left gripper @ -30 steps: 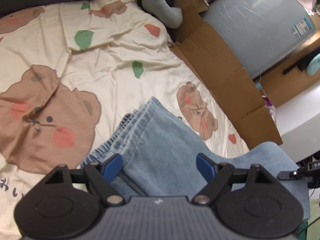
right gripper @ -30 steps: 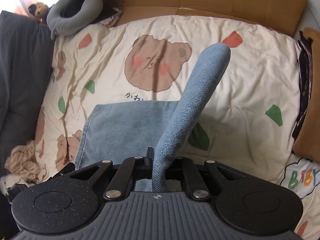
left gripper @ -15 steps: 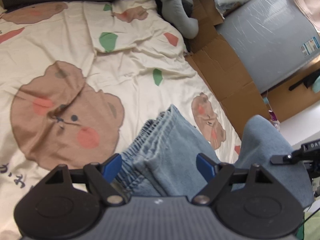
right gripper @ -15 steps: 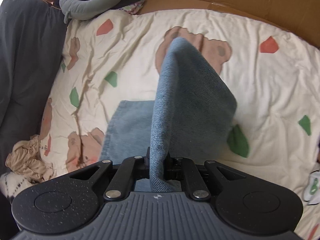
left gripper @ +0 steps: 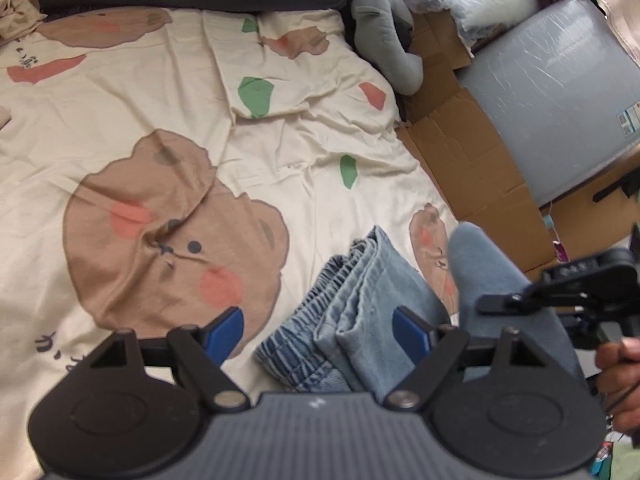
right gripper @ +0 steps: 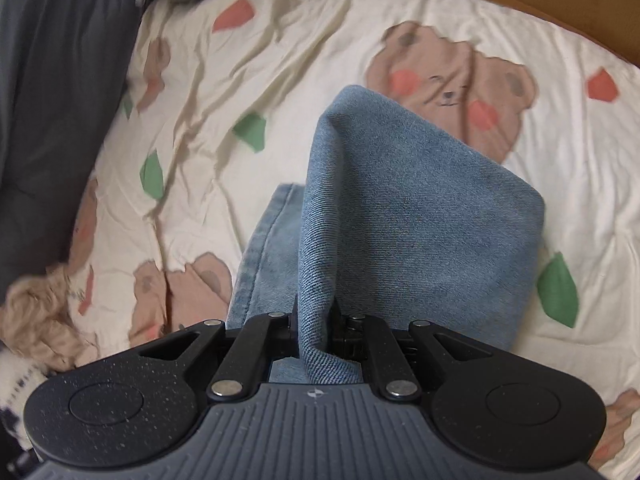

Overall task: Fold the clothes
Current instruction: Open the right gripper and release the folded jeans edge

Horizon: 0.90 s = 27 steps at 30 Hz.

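Light blue jeans (left gripper: 360, 312) lie on a cream bear-print bedsheet (left gripper: 168, 128), elastic waistband toward me in the left wrist view. My left gripper (left gripper: 318, 330) hovers open over the waistband, its blue pads (left gripper: 224, 330) on either side and clear of the cloth. My right gripper (right gripper: 316, 332) is shut on the leg end of the jeans (right gripper: 400, 208), which it holds lifted and doubled over the flat part (right gripper: 268, 248). In the left wrist view the raised leg (left gripper: 492, 280) arches at right beside the right gripper (left gripper: 560, 292) and a hand (left gripper: 620, 380).
A dark grey blanket (right gripper: 48, 100) runs along one side of the bed. A grey neck pillow (left gripper: 384, 36), flattened cardboard (left gripper: 472, 168) and a wrapped grey mattress (left gripper: 560, 80) sit past the bed's edge. A crumpled tan garment (right gripper: 36, 320) lies near the blanket.
My right gripper has carried the leg end of the jeans over toward the waistband, so the fold has grown taller and closer. My left gripper drifted slightly and stayed open.
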Each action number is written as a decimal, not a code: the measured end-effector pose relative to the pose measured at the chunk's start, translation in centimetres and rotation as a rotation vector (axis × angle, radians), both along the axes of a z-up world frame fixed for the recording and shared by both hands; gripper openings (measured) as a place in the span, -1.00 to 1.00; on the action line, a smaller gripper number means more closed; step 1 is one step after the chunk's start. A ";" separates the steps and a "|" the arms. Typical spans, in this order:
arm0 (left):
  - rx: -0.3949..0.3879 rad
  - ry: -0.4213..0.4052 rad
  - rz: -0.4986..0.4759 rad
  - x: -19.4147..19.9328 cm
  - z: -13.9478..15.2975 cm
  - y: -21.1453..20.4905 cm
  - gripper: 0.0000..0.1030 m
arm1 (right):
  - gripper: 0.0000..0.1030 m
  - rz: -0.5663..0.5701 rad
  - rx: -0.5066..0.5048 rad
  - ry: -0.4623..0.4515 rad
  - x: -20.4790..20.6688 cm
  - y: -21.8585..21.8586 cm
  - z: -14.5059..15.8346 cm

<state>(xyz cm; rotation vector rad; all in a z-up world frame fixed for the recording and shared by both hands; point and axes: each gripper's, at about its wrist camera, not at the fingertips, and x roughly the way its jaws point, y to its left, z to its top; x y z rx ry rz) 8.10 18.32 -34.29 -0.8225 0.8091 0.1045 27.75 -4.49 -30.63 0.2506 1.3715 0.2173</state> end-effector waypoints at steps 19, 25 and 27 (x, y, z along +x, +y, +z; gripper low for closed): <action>0.016 0.013 0.014 -0.2 0.2 0.3 0.62 | -0.77 0.120 -0.053 0.045 1.4 6.3 -2.5; 0.029 -0.002 0.032 -0.4 1.0 0.7 0.62 | -0.48 0.138 0.064 0.062 2.1 5.8 -0.2; 0.031 -0.007 0.031 -0.2 1.2 0.6 0.62 | -0.47 0.148 0.103 0.031 2.3 5.6 1.2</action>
